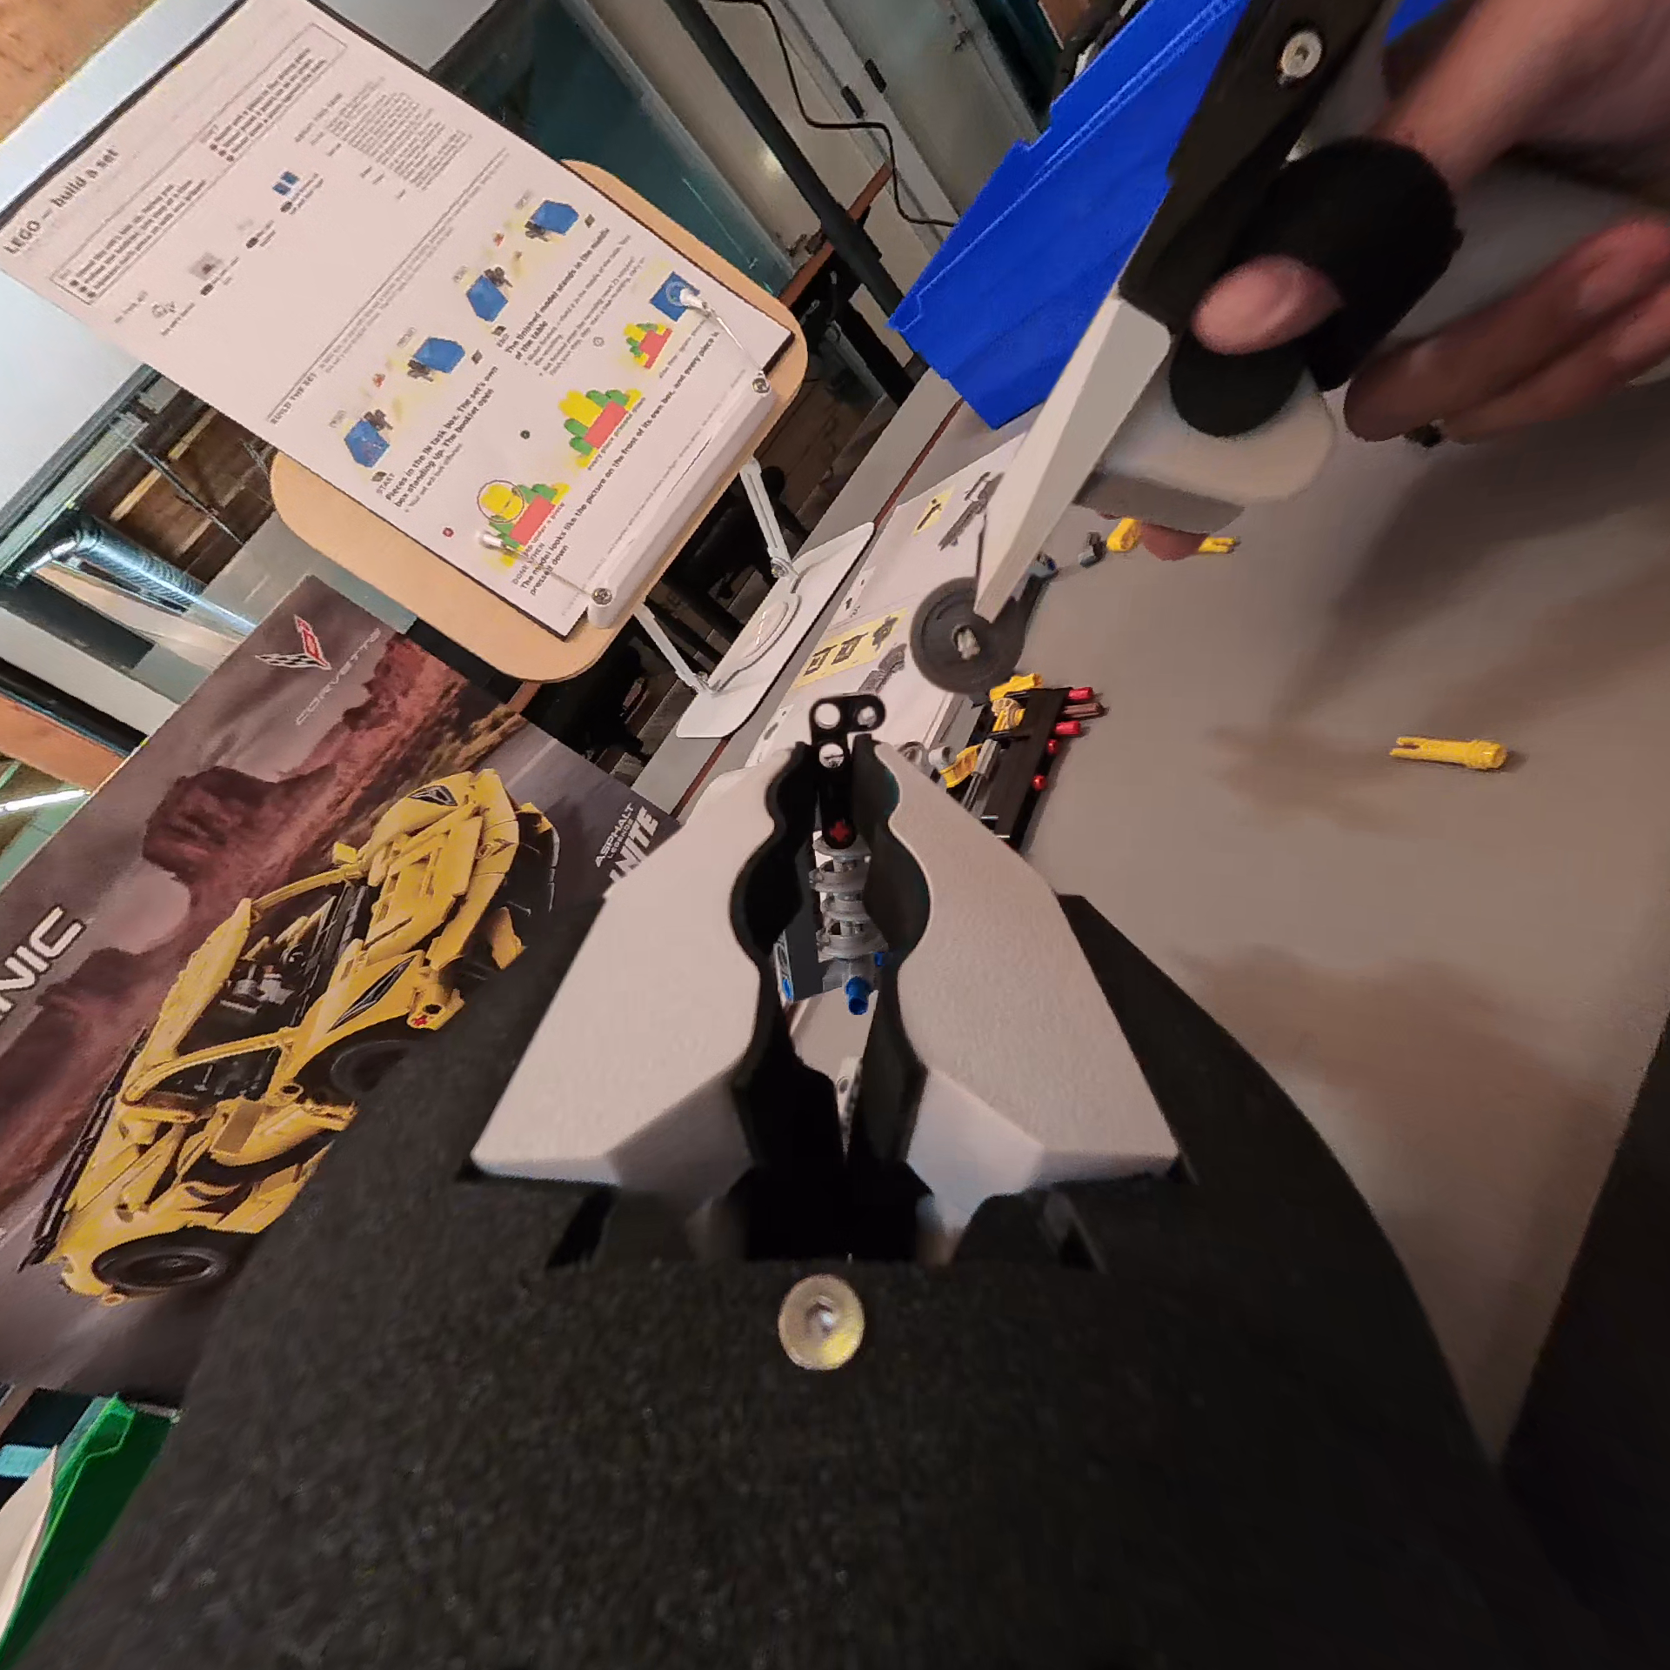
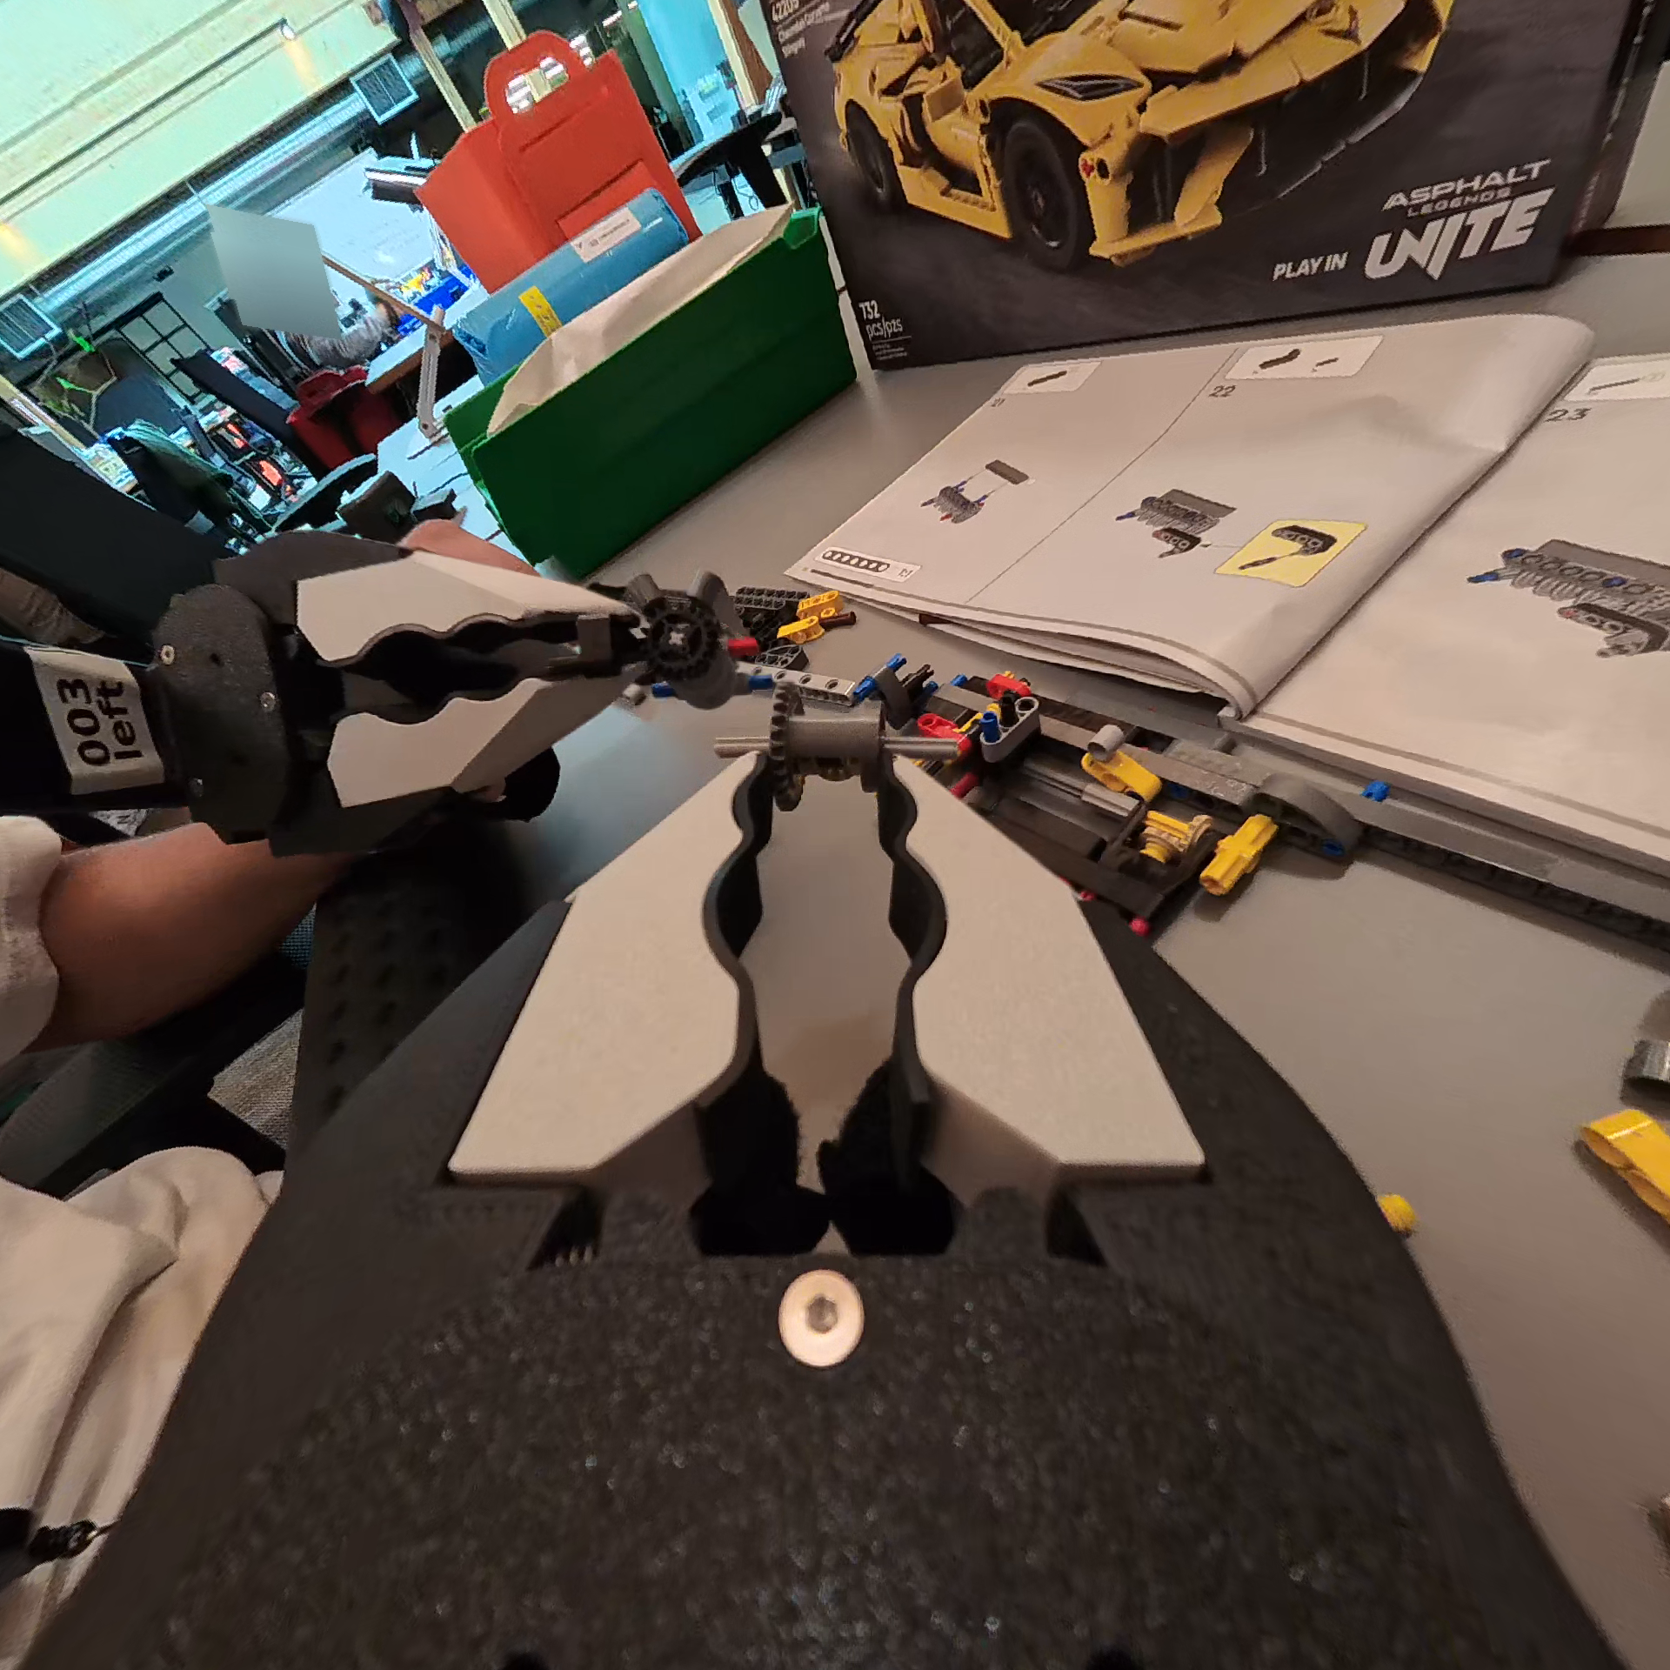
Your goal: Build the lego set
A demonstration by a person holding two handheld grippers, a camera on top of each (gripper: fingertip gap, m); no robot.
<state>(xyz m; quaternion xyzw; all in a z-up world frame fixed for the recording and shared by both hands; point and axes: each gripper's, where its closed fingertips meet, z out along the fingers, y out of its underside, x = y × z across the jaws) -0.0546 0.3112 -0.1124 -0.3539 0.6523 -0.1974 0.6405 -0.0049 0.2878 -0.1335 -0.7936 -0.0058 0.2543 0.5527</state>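
Your right tool (image 2: 824,768) is clamped on a gray gear assembly (image 2: 827,743), a small drum with a bevel gear on its left side and a thin axle running crosswise, left to right, across the fingertips. Your left tool (image 2: 633,637) is closed on a black-and-gray sub-build (image 2: 682,642), a black gear piece facing you with red and blue pins sticking out. From its own camera, the left tool (image 1: 845,750) pinches a black beam with a gray spring part (image 1: 845,895) lying lengthwise between the fingers.

The relation that matters: the sub-build sits up and to the left of the gear assembly, near but not touching. The axle's left end points toward the left tool, so the join probably runs along that axle line, and either hand could close the gap.

Both pieces are held above the bench (image 2: 1355,1039). Below them lies the partly built chassis (image 2: 1130,813), just in front of the open instruction booklet (image 2: 1220,542).

Containers: the green bin (image 2: 669,425) holds a white paper bag; the blue bin (image 1: 1039,244) hides its contents. The set box (image 2: 1265,163) stands behind.
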